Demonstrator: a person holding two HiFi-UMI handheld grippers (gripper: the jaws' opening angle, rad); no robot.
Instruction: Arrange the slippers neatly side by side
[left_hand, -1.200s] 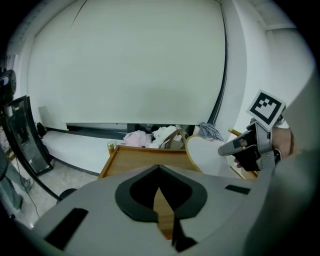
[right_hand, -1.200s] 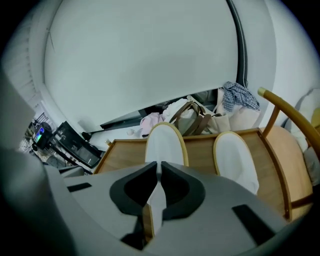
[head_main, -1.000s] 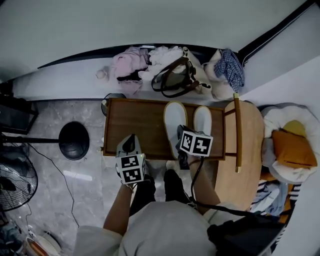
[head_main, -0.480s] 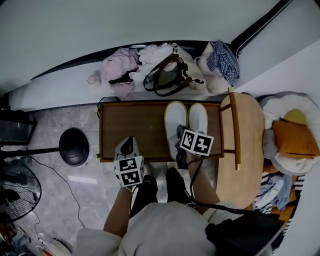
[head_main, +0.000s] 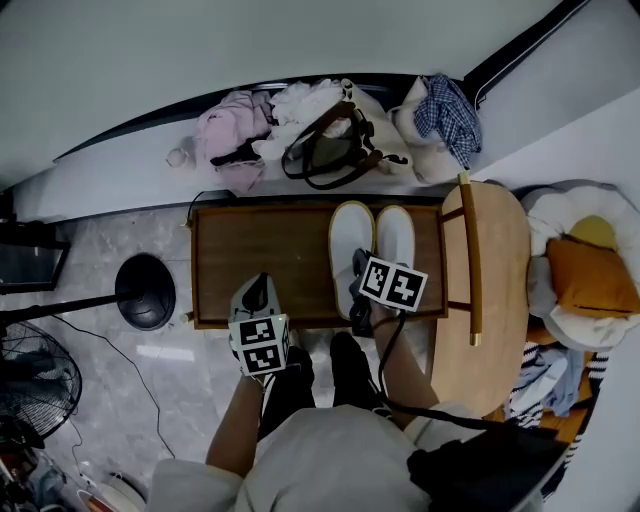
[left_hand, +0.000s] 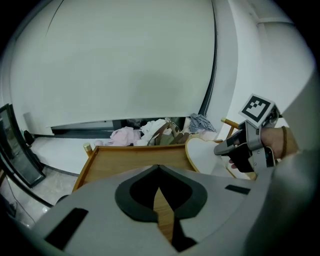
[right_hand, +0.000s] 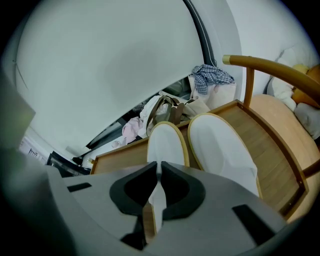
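**Head view:** a low wooden tray (head_main: 270, 260) is seen from above. Two white slippers with tan edging are laid on its right half, parallel and just about touching. One is the centre-side slipper (head_main: 350, 235), the other the chair-side slipper (head_main: 397, 232). The right gripper (head_main: 360, 272) is held over the near end of the centre-side slipper. The left gripper (head_main: 262, 283) is held over the tray's near edge, well apart from both slippers. The only print to be made out is the black-and-white square markers on each gripper's cube. Behind the tray, a brown handbag (head_main: 335, 150), pink clothes (head_main: 232, 128) and a checked shirt (head_main: 447, 108) are piled along the wall. A wooden chair (head_main: 490, 270) is set just to the right.

**Left gripper view:** the jaws are closed tip to tip with nothing caught. Bare tray wood is seen through the gap under the tips. The other gripper's marker cube (left_hand: 258, 110) is caught at the right edge.

**Right gripper view:** the jaws are pressed together down to a hairline slit and lined up with the centre-side slipper. Its white is seen in the gap below the tips (whether an edge is actually pinched can't be made out). The chair-side slipper is laid right beside it.
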